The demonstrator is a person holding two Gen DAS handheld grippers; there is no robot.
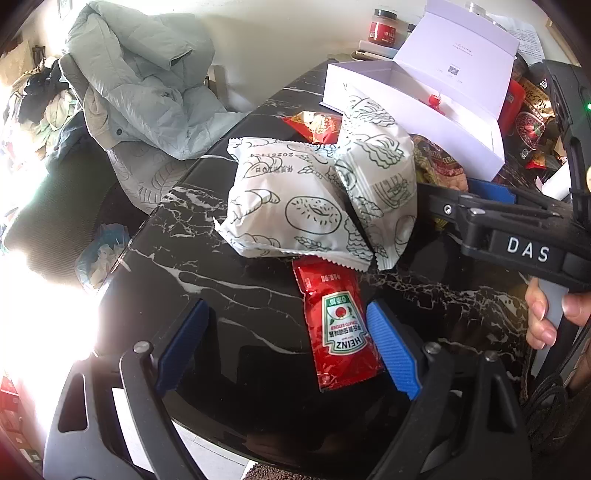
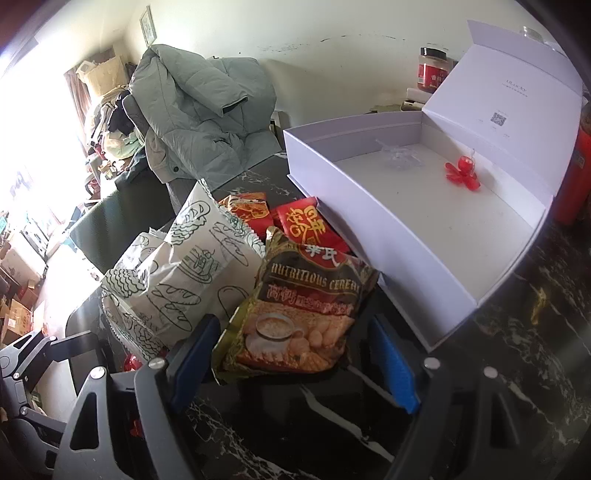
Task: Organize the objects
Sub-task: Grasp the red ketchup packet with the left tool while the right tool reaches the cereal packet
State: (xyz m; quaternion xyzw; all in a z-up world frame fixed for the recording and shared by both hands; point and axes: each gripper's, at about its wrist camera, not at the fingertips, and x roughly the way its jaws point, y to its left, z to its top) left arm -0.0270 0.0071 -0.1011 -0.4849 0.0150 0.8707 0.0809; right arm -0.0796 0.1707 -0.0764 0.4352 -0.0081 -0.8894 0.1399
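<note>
A red Heinz ketchup packet (image 1: 340,325) lies flat on the black marble table (image 1: 221,295). My left gripper (image 1: 288,347) stands open around it, and the packet is close to the right blue pad (image 1: 391,347). Just beyond lie two white bread packs (image 1: 288,206), one leaning on the other (image 1: 376,162). My right gripper (image 2: 293,362) is open, with the lower end of a Nutritious Cereal packet (image 2: 306,306) between its pads, not pressed. The left wrist view shows it from the side (image 1: 454,192), reaching in from the right in a hand (image 1: 539,314).
An open white box (image 2: 369,236), lid up, stands behind the pile and holds a red ornament (image 2: 461,173). Red snack packets (image 2: 306,221) lie against its wall. A puffy grey jacket (image 1: 140,81) hangs over a chair beyond the table's left edge. A red jar (image 1: 382,27) stands at the back.
</note>
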